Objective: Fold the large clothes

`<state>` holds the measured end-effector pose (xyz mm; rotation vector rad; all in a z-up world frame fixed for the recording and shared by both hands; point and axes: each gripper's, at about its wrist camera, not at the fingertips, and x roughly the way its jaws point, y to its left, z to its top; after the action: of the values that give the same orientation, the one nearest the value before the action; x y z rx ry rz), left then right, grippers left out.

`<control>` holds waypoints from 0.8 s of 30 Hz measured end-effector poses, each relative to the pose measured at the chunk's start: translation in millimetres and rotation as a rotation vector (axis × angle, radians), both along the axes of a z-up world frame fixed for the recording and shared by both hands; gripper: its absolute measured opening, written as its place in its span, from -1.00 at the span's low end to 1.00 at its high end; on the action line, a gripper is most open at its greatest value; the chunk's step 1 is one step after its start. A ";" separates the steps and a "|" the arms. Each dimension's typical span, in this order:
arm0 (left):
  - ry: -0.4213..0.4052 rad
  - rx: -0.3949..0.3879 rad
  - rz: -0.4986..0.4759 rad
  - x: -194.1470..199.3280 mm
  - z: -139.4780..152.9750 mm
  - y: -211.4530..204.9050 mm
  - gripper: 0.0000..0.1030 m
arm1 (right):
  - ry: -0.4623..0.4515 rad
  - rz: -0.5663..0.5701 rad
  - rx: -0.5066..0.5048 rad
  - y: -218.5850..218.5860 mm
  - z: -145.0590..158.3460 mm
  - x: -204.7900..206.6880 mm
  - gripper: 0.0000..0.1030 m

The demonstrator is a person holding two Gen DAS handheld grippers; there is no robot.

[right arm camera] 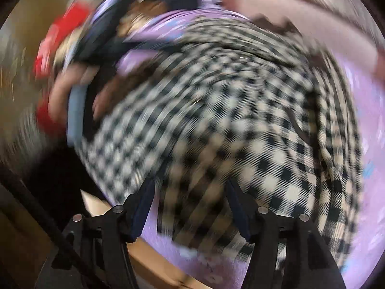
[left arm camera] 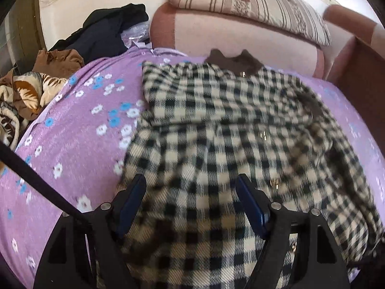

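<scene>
A black-and-cream checked coat (left arm camera: 216,125) with a dark brown collar (left arm camera: 231,61) lies spread on a purple flowered bedsheet (left arm camera: 72,132). My left gripper (left arm camera: 191,185) is open and empty, hovering over the coat's lower part. In the right wrist view the same coat (right arm camera: 228,120) fills the frame, heavily blurred by motion. My right gripper (right arm camera: 190,187) is open and empty above the coat's near hem. The person's left hand and the other gripper (right arm camera: 74,101) show blurred at the left.
A striped pillow (left arm camera: 252,4) lies on a pink-and-cream headboard cushion (left arm camera: 235,38) at the back. Dark clothes (left arm camera: 105,31) and a brown patterned blanket (left arm camera: 28,89) are piled at the left. A wooden bed frame (left arm camera: 361,79) runs at the right.
</scene>
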<state>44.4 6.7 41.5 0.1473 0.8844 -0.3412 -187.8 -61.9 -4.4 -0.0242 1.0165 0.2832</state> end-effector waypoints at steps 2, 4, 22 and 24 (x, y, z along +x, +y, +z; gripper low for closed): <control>0.030 0.007 0.024 -5.3 -7.1 2.2 0.47 | -0.081 0.051 -0.161 28.6 -4.4 -17.4 0.27; 0.057 -0.011 0.051 -13.6 -12.2 7.8 0.47 | -0.155 0.103 -0.247 51.4 -7.4 -32.8 0.27; 0.076 -0.047 0.065 -29.7 -13.0 28.5 0.47 | 0.058 0.003 0.137 14.6 -30.7 -0.4 -0.95; 0.076 -0.076 0.067 -30.3 -7.7 33.3 0.47 | 0.075 0.033 0.205 21.0 -28.3 4.9 -0.95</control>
<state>14.1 40.0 33.8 0.0342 0.9477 -0.3190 -182.9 -41.0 -32.7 0.1562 1.0576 0.4198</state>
